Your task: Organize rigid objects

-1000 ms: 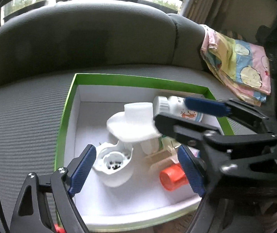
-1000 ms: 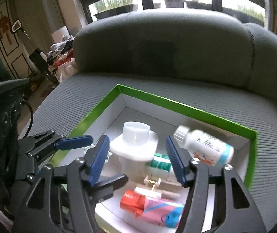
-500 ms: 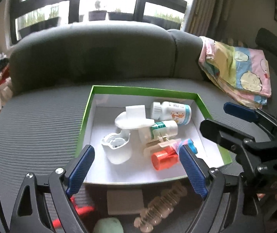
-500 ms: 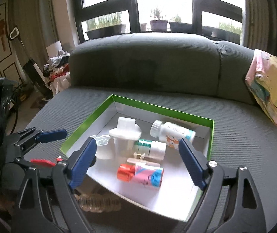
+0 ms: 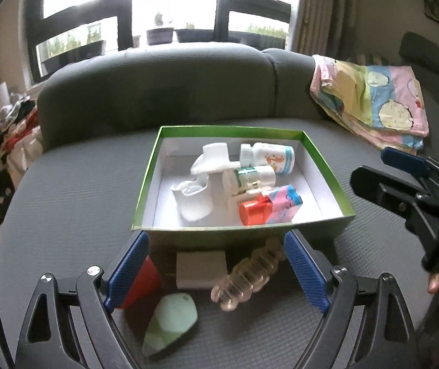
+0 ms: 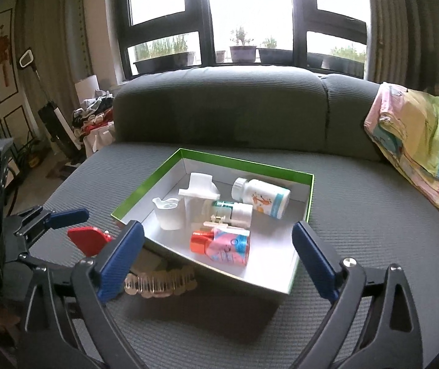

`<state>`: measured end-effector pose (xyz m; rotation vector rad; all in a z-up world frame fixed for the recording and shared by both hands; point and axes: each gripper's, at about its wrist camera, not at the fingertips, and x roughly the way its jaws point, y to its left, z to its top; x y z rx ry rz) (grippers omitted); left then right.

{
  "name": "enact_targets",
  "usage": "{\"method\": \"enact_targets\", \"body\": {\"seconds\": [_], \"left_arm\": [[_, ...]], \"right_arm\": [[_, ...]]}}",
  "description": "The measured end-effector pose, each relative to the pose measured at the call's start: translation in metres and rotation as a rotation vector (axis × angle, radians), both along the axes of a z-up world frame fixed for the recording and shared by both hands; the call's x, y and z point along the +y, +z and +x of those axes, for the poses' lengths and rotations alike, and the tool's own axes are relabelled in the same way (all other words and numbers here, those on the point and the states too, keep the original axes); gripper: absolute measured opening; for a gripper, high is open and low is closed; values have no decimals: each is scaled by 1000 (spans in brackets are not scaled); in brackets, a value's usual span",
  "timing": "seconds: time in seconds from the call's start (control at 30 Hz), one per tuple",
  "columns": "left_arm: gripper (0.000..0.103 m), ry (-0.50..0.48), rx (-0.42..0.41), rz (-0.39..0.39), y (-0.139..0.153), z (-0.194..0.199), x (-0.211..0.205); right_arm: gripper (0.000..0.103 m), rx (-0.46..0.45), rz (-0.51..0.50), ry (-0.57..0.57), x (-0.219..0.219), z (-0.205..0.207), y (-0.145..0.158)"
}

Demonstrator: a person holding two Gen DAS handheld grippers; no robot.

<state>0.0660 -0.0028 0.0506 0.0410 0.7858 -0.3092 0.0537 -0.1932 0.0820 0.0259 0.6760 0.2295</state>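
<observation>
The green box [image 5: 320, 160] of bottles sits mid-sofa [image 5: 65, 190]; the left gripper [image 5: 216, 267] gapes empty, the right gripper [image 6: 216, 255], jaws just widened, holds nothing; windows behind.

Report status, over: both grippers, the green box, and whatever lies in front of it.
Left gripper open, empty. Right gripper open, empty, jaws just widened. Green box on sofa, bottles inside. Outside, near its front wall: clear ridged piece, white block, red piece.

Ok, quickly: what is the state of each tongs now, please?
Left tongs: open, holding nothing.
Right tongs: open, holding nothing; its jaws have just been opening, with nothing between them.
</observation>
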Motion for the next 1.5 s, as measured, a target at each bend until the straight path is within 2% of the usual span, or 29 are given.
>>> {"method": "enact_targets", "body": {"seconds": [0.17,0.27,0.6,0.8,0.9,1.1,1.27,1.37,1.5], "left_arm": [[90,40,-9,-36,-2,-18,16],[102,59,-34,-36,-1,-29,24],[102,141,-102,-105,5,-59,74],[102,227,-70,-128,-5,-60,113],[102,256,-15,-123,-20,-60,128],[102,188,103,-146,-49,-67,133],[102,139,150,-127,-64,-69,129],[102,85,157,-80,-70,-71,121],[102,24,174,-12,-80,-76,108]], "right_arm": [[102,19,1,-5,0,-12,-6],[102,31,15,-5,1,-16,-8],[102,66,26,42,21,-36,-28],[102,133,73,105,37,-38,-54],[102,177,92,167,50,-42,-71],[101,264,135,327,80,-50,-100],[98,281,124,377,99,-53,-115],[97,335,185,403,104,-48,-124],[96,382,238,364,100,-40,-132]]}}
